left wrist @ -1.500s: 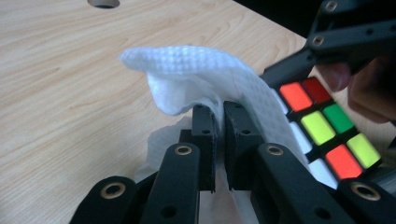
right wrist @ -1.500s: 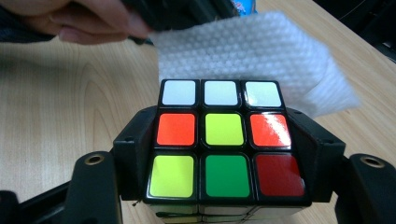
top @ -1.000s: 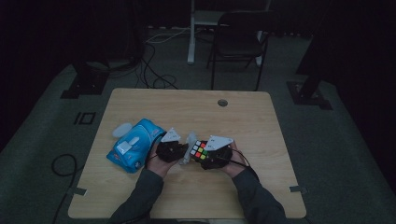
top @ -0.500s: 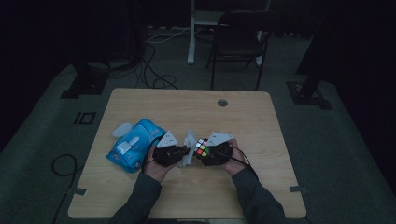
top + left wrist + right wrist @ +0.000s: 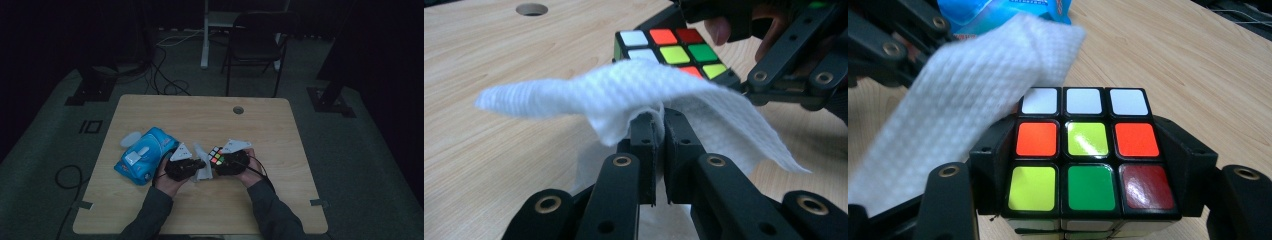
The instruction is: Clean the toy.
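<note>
- Your left gripper (image 5: 655, 122): jaws pinched together on a white wipe (image 5: 634, 95). The cloth bunches at the tips and fans out to both sides.
- In the left gripper view the wipe drapes over the near edge of the puzzle cube (image 5: 674, 50), which sits at 12 o'clock from the jaw tips and is touched by the cloth.
- Your right gripper (image 5: 1088, 165): jaws part open, clamped on the puzzle cube (image 5: 1088, 145) from its two opposite sides. Pads sit flush against the cube walls.
- In the right gripper view the cube's top face shows three white tiles on the far row, orange-yellow-orange in the middle, yellow-green-red nearest.
- In that view the wipe (image 5: 963, 100) comes in from 10 o'clock and its edge lies on the cube's left rim.
- High view: both grippers meet near the table's (image 5: 280, 200) centre, left gripper (image 5: 186, 166) at 9 o'clock of the cube (image 5: 216, 156), right gripper (image 5: 231, 161) at 3 o'clock, wipe (image 5: 202, 167) between them.
- Blue wipes pack (image 5: 145, 155) lies on the table at 9 o'clock from your left hand (image 5: 167, 181), just beside it.
</note>
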Demonstrator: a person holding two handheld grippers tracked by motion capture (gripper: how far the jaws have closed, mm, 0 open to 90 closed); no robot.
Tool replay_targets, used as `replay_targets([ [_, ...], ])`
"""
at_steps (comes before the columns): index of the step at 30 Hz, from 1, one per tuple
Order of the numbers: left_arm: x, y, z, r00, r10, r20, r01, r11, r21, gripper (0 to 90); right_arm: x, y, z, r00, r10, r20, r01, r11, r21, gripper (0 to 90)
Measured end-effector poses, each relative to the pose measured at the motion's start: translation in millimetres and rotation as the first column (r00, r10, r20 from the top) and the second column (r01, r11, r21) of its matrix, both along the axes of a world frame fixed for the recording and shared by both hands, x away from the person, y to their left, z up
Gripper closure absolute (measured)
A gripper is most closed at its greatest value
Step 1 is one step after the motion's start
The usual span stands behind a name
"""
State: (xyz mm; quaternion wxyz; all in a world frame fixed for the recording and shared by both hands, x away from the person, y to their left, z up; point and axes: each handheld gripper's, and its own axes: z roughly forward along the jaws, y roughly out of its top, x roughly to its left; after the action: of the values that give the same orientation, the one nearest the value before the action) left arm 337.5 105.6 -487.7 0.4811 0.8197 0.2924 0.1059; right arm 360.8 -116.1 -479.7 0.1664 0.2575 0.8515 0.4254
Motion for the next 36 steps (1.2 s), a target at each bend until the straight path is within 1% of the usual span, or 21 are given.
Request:
replay_targets([
  [4,0.2,-2.1,-4.6,1.0,0.001,-0.007,0.0,1.0,0.008,85.7,0.1,-0.7,-0.2,0.9999,-0.008,-0.012,0.008,1.0,0.015,33.9],
  [8,-0.1,-7.4,-9.2,0.9997,-0.01,-0.021,0.011,0.9998,0.014,85.6,1.8,-1.1,-0.3,0.9995,-0.023,-0.024,0.024,0.999,0.034,33.9],
  [9,-0.6,-9.5,-10.4,0.9996,-0.012,-0.023,0.013,0.9996,0.025,85.7,1.9,-1.0,-0.3,0.9992,-0.028,-0.027,0.029,0.999,0.036,33.9],
  [11,-0.8,-11.0,-11.8,0.9995,-0.014,-0.028,0.015,0.9994,0.031,85.7,2.1,-0.7,-1.3,0.9988,-0.04,-0.028,0.041,0.999,0.031,33.9],
  [13,-1.2,-12.7,-13.2,0.9993,-0.021,-0.031,0.021,0.9994,0.026,85.7,2.0,-1.9,-2.8,0.9983,-0.046,-0.035,0.047,0.998,0.035,33.9],
  [16,-2.3,-18.0,-15.6,0.9988,-0.035,-0.035,0.037,0.9987,0.034,85.7,2.8,-2.7,-2.9,0.997,-0.066,-0.041,0.068,0.997,0.043,33.9],
  [17,-2.5,-19.9,-16.3,0.9983,-0.044,-0.038,0.045,0.9984,0.034,85.6,3.7,-3.0,-2.4,0.9967,-0.072,-0.039,0.074,0.996,0.051,33.9],
  [19,-3.5,-24.9,-17.2,0.9979,-0.054,-0.037,0.055,0.9979,0.033,85.6,4.1,-2.6,-0.7,0.9961,-0.072,-0.052,0.075,0.995,0.071,33.9],
  [22,-4.2,-29.8,-16.9,0.9979,-0.057,-0.032,0.058,0.9977,0.035,85.7,3.7,0.3,0.2,0.9957,-0.086,-0.036,0.088,0.994,0.061,33.9],
  [25,-5.8,-32.3,-16.1,0.9974,-0.066,-0.03,0.067,0.9976,0.021,85.6,4.6,-1.1,-0.7,0.9938,-0.1,-0.048,0.104,0.992,0.071,33.9],
  [28,-8.0,-35.9,-13.7,0.9964,-0.081,-0.023,0.081,0.9966,0.01,85.7,4.1,-1.1,-2.0,0.9934,-0.104,-0.049,0.107,0.992,0.065,33.9],
  [29,-8.4,-36.2,-12.8,0.9962,-0.085,-0.02,0.086,0.9963,0.013,85.7,4.1,-0.9,-2.5,0.9928,-0.108,-0.052,0.112,0.992,0.066,33.9],
  [33,-9.4,-36.9,-9.8,0.996,-0.088,-0.011,0.088,0.9961,-0.001,85.6,5.2,-1.7,-1.4,0.9913,-0.116,-0.062,0.121,0.989,0.085,33.9],
  [36,-9.4,-35.8,-8.9,0.9962,-0.087,-0.01,0.086,0.9962,-0.011,85.6,5.7,-1.7,0.3,0.9916,-0.114,-0.061,0.119,0.989,0.089,33.9],
])
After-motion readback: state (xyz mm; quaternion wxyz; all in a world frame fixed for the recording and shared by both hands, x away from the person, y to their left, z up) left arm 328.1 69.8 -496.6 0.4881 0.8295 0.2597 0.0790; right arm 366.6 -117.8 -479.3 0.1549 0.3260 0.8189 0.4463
